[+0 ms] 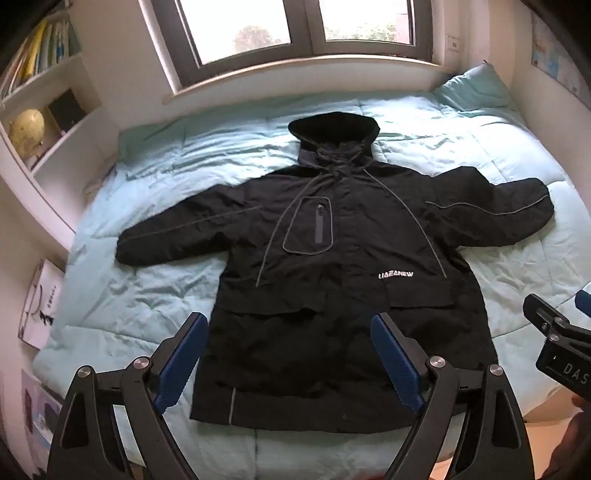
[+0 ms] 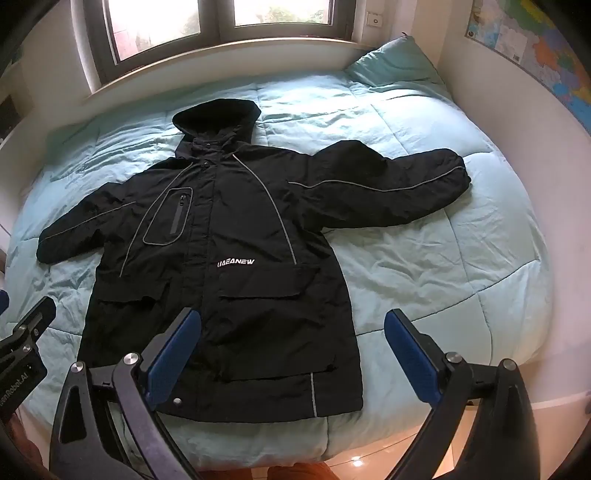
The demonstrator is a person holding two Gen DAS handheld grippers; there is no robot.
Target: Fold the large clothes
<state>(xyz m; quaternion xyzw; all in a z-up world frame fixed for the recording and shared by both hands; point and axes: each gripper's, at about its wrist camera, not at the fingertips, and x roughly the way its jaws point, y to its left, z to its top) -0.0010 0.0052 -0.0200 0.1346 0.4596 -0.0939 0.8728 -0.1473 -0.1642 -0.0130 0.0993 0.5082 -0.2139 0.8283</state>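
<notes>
A black hooded jacket (image 1: 332, 258) lies flat, front up, on a light blue bed, sleeves spread to both sides, hood toward the window. It also shows in the right wrist view (image 2: 229, 258). My left gripper (image 1: 290, 325) is open and empty, held above the jacket's lower hem. My right gripper (image 2: 293, 323) is open and empty, above the jacket's lower right edge; it also shows at the right edge of the left wrist view (image 1: 554, 325). The left gripper's body shows at the left edge of the right wrist view (image 2: 26, 332).
The light blue quilt (image 1: 147, 295) covers the bed. A pillow (image 1: 476, 88) lies at the far right corner. A window (image 1: 295, 33) is behind the bed. Shelves with books and a globe (image 1: 27, 133) stand at left. A map (image 2: 535, 48) hangs on the right wall.
</notes>
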